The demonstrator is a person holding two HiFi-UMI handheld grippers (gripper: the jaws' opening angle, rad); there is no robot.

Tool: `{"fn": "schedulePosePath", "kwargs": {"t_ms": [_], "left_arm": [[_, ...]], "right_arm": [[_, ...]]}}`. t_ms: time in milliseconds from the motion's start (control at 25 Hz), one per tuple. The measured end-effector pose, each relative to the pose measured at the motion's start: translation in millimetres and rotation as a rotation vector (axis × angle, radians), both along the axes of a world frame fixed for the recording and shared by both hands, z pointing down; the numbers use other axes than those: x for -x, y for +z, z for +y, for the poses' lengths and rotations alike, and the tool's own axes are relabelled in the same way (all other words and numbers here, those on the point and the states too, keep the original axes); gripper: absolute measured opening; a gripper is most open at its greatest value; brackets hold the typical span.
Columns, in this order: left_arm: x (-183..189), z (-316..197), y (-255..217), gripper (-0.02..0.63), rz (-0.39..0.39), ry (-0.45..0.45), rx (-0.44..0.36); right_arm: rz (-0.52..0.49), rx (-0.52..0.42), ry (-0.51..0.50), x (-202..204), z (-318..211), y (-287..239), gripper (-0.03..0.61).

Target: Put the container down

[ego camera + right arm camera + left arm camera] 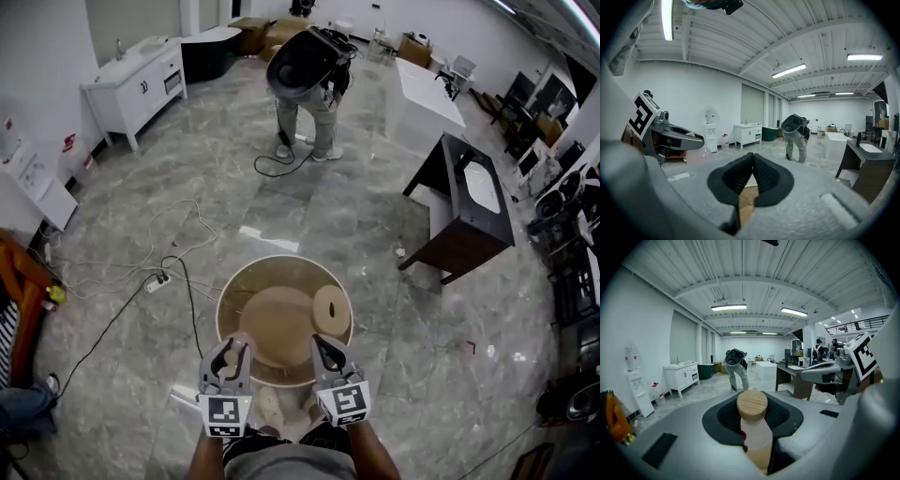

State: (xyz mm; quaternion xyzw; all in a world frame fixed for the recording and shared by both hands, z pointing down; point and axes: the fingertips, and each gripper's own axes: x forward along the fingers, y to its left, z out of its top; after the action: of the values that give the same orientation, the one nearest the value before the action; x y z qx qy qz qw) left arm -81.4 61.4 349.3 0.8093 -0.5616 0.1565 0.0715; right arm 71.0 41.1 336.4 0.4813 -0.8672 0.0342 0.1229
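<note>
left gripper (230, 354): grey shell, black-and-white marker cube (225, 412) | right gripper (328, 356): alike, ribbed black pads (768, 180) | worn: seemingly grey top (291, 465), pale shoes (271, 410)

we find no words, numbers or brand names that can be read anywhere in these views. the cube on the left gripper (232, 349) and the cube on the right gripper (324, 347) each show only a black-and-white square marker pattern, not letters. a small red sign (68, 142) on the white wall (37, 84) at the left is too small to read.
</note>
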Motion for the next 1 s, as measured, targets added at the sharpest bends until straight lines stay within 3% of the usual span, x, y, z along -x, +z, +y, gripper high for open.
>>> {"fn": "schedulePosePath", "kwargs": {"t_ms": [280,680,1000], "left_arm": [[9.7,-28.9,16.0,0.124,0.0,-0.073,0.025],[10.8,-83.9,48.7,0.124,-0.014,-0.25,0.067],[18.1,-114.1,94.2,0.124,-0.011,-0.333,0.089]], "right_arm": [[-0.011,0.029,-0.063,8.0,-46.9,16.2,0.0],[-0.003,0.109,-0.279,28.1,-121.0,58.8,0.0],[0.006,0.147,-0.373,44.7,-159.5,106.6,0.0]]}}
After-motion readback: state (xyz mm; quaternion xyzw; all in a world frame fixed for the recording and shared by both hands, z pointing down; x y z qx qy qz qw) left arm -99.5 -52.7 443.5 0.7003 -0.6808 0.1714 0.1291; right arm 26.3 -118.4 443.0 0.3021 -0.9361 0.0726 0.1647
